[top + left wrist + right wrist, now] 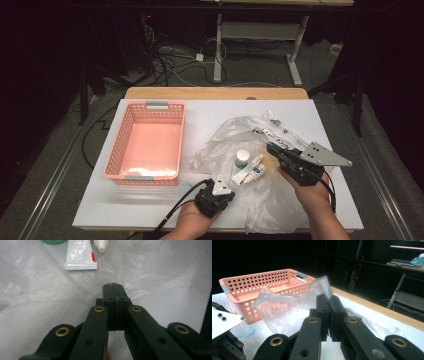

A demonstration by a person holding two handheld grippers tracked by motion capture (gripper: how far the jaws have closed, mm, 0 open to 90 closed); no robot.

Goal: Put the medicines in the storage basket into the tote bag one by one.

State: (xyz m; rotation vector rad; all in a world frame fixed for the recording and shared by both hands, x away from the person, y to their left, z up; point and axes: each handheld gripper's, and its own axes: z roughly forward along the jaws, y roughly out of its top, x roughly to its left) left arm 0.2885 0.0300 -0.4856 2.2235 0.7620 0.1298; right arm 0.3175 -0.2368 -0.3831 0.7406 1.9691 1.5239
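The clear plastic bag (250, 150) lies on the white table (150, 200), at 3 o'clock from the pink basket (147, 142). It is light, soft and slippery; best to pinch it at its edges. The right gripper (328, 298) is closed on a bag fold, clear in its own view. The left gripper (113, 288) is closed on the film. Tubes (248, 172) lie inside.

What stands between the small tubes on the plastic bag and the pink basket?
Nothing solid. The tubes and a green-capped bottle lie on the clear plastic bag, and between them and the pink basket there are crumpled bag film and bare white table. Both grippers, left and right, pinch the bag.
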